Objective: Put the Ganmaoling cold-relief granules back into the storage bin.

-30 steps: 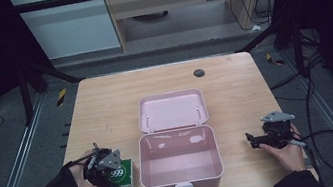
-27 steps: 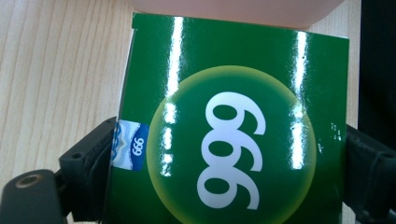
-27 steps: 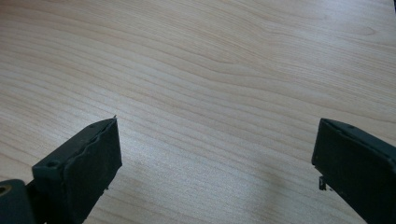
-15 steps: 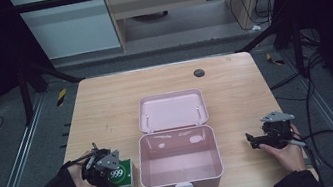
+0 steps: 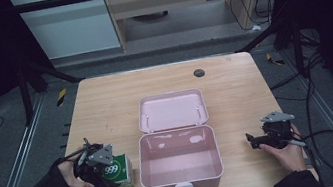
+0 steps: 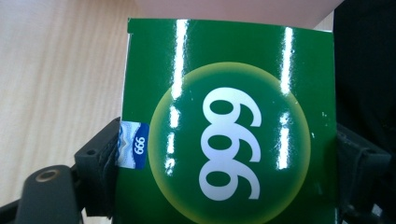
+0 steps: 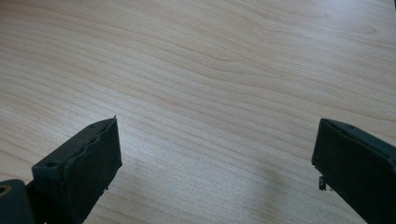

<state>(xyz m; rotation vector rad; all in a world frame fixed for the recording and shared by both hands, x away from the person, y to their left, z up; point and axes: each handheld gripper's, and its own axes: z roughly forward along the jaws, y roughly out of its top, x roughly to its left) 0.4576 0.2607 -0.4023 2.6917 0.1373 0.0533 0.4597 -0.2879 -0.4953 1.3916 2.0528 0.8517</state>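
At lower left of the high view, our left gripper clasped the green box just beside the open pink case, whose inside looked empty. We judged packing barely begun; our right gripper hung slack-jawed over bare table, lower right.

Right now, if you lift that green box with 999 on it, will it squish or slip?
The green box has flat sides and crisp edges, so it probably stays stiff, though hard squeezing might dent it. Its face is shiny with glare, so it could slip a little; the left hand-held gripper clamps both sides, which should help. It looks small and likely light.
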